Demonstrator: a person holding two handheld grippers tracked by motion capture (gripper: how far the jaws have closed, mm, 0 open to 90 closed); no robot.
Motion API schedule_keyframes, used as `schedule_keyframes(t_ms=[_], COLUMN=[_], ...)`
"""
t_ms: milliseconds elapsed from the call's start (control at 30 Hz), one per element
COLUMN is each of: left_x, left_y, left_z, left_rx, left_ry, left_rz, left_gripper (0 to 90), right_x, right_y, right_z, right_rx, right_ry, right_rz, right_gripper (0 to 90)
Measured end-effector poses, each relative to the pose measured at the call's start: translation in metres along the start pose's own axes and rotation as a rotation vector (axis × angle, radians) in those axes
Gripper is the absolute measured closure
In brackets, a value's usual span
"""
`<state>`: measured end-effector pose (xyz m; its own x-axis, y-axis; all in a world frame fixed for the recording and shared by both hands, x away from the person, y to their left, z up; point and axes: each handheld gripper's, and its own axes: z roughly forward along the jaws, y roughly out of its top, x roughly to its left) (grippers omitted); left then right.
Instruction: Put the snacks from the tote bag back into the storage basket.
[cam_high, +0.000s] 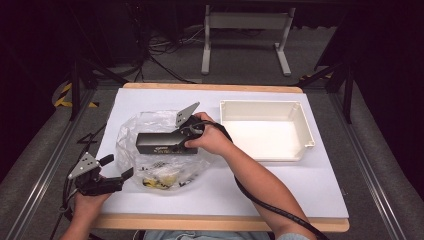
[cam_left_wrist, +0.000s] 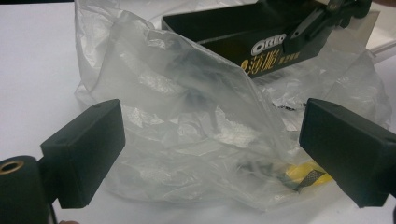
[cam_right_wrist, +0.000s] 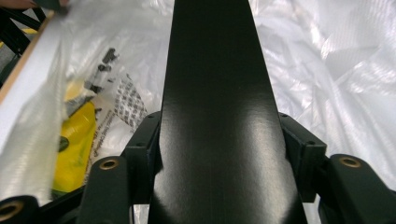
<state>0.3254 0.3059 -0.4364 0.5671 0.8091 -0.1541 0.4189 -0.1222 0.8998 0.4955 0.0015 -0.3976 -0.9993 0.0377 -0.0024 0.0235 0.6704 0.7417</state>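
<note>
Trouble looks likeliest at the plastic bag (cam_high: 160, 150). The black Oreo box (cam_high: 160, 143) lies across the top of that bag, and the right tongs (cam_high: 186, 136) are clamped on its end nearest the white tray (cam_high: 306, 131); in the right gripper view the jaws press both sides of the box. The left tongs (cam_high: 116, 167) hover at the bag's near-left edge with jaws wide apart, gripping nothing. A yellow packet (cam_left_wrist: 302, 173) sits inside the bag, below the box. My guess is the box is bound for the tray. If film clings to it as it lifts, the whole bag could drag along across the bench (cam_high: 320, 185), since nothing pins it. A one-ended hold might also let the box tilt or slip.
</note>
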Motion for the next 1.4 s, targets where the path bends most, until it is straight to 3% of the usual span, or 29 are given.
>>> schedule_keyframes(t_ms=[133, 700, 967, 1400], left_x=[0.0, 0.001, 0.002, 0.004], left_y=[0.0, 0.0, -0.001, 0.002], left_z=[0.0, 0.001, 0.002, 0.007], left_rx=[0.0, 0.003, 0.003, 0.007], left_ry=[0.0, 0.007, 0.006, -0.003], left_rz=[-0.002, -0.009, -0.019, -0.018], left_gripper=[7.7, 7.8, 7.8, 7.8], right_x=[0.0, 0.001, 0.001, 0.001], right_y=[0.006, 0.035, 0.034, 0.016], right_z=[-0.007, -0.065, -0.092, -0.147], right_rx=[-0.011, -0.046, -0.06, -0.071], right_ry=[0.0, -0.006, -0.023, -0.074], right_rz=[-0.005, -0.015, -0.014, -0.002], right_gripper=[42.1, 42.1, 42.1, 42.1])
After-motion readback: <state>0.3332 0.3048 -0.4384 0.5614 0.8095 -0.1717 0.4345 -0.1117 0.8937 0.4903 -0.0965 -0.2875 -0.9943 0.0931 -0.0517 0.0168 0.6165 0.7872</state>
